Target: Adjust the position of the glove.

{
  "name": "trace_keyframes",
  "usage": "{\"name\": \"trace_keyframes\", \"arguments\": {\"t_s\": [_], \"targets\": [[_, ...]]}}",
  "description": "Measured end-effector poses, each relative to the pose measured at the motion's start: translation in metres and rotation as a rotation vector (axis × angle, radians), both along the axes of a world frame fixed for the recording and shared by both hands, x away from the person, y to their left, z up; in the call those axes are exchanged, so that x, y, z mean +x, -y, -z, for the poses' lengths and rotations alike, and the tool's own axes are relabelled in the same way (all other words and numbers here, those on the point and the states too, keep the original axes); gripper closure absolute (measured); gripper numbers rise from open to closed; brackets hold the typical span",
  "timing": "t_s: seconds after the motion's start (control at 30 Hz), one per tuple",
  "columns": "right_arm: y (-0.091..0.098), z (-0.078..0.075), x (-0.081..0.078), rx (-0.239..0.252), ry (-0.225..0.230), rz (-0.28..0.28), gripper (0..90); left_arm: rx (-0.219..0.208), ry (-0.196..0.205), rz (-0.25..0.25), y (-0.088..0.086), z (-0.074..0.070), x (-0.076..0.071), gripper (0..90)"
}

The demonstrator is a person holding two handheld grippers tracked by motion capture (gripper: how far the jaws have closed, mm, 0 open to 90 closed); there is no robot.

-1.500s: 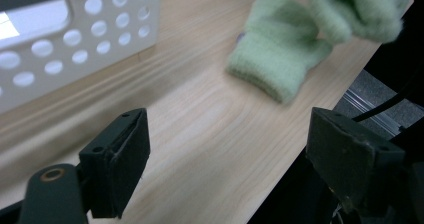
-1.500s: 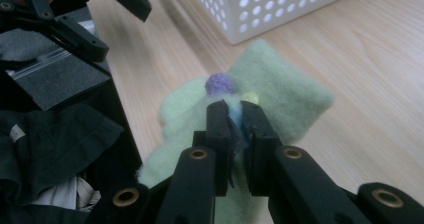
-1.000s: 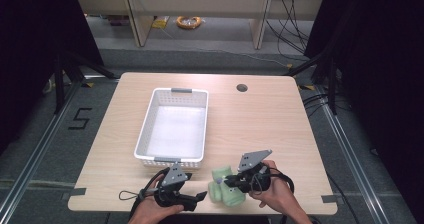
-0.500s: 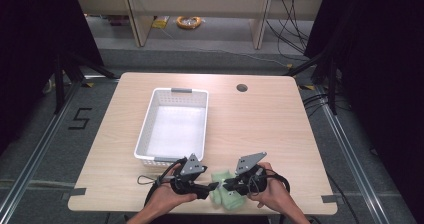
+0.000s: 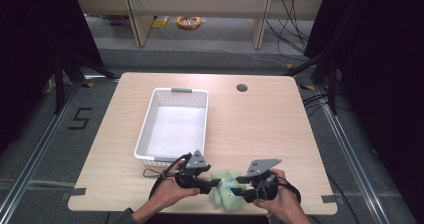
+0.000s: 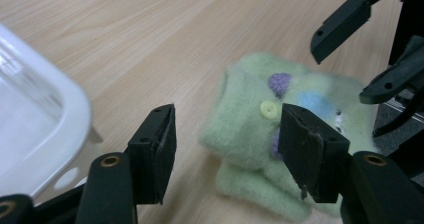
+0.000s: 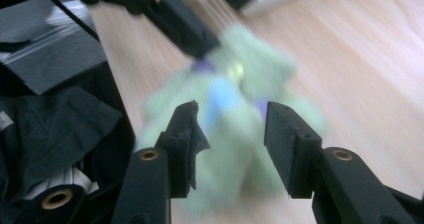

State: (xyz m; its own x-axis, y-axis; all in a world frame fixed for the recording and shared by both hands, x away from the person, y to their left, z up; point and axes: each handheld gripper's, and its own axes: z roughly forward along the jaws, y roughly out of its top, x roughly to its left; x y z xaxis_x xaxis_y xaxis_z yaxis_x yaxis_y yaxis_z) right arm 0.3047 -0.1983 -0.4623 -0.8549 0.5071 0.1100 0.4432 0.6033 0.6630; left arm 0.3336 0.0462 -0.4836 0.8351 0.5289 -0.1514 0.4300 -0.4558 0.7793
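A fuzzy pale green cloth (image 5: 226, 188) with purple, blue and yellow dots lies crumpled near the table's front edge. My left gripper (image 5: 213, 184) comes at it from the left. Its jaws (image 6: 225, 134) have just been closing; the cloth's (image 6: 260, 129) left edge lies between them, and the pads do not press on it. My right gripper (image 5: 238, 186) faces it from the right. Its jaws (image 7: 230, 124) have just been opening and stand apart, with the blurred cloth (image 7: 235, 94) just beyond and between them, free of the pads.
A white plastic basket (image 5: 146, 129) stands empty behind and to the left of the cloth; its corner (image 6: 55, 109) is close to my left gripper. The wooden table (image 5: 260, 124) has a round cable hole (image 5: 242, 88) at the back. The front edge is right by both hands.
My left gripper has slid right up to the cloth with narrower jaws. My right gripper, earlier shut on the cloth, has let it go and drawn slightly right.
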Motion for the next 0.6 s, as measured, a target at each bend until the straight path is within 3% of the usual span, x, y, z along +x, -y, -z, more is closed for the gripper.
{"name": "trace_keyframes", "arguments": {"t_s": [0.03,0.1,0.13,0.17,0.23,0.37,0.4,0.5,0.53,0.6], "targets": [[0.0,0.0,0.0,0.0,0.0,0.0,56.5,0.0,0.0,0.0,0.0,0.0,0.0,40.7],[0.006,0.003,-0.009,0.002,-0.002,0.05,56.1,0.013,-0.003,0.016,0.003,-0.001,0.002,41.3],[0.013,0.004,-0.016,-0.008,-0.037,0.08,55.2,0.019,0.005,0.031,0.006,-0.001,0.004,42.4],[0.014,0.007,-0.018,0.01,-0.039,0.083,55.1,0.021,0.006,0.031,0.007,-0.002,0.006,44.2],[0.015,0.009,-0.022,-0.009,-0.061,0.088,55.1,0.021,-0.006,0.021,0.008,-0.003,0.006,46.9],[0.01,0.016,-0.024,-0.022,-0.06,0.081,55.0,0.024,-0.029,0.059,0.014,-0.002,0.01,48.9],[0.008,0.017,-0.025,-0.032,-0.095,0.09,55.2,0.027,-0.054,0.071,0.015,-0.001,0.009,48.9],[0.005,0.021,-0.022,-0.048,-0.082,0.076,62.3,0.054,-0.04,0.07,0.015,0.001,0.009,54.9],[0.003,0.023,-0.023,-0.039,-0.11,0.084,67.3,0.066,-0.046,0.071,0.015,0.002,0.008,56.4],[0.004,0.023,-0.023,-0.041,-0.103,0.081,70.1,0.07,-0.047,0.07,0.014,0.002,0.007,58.9]]}}
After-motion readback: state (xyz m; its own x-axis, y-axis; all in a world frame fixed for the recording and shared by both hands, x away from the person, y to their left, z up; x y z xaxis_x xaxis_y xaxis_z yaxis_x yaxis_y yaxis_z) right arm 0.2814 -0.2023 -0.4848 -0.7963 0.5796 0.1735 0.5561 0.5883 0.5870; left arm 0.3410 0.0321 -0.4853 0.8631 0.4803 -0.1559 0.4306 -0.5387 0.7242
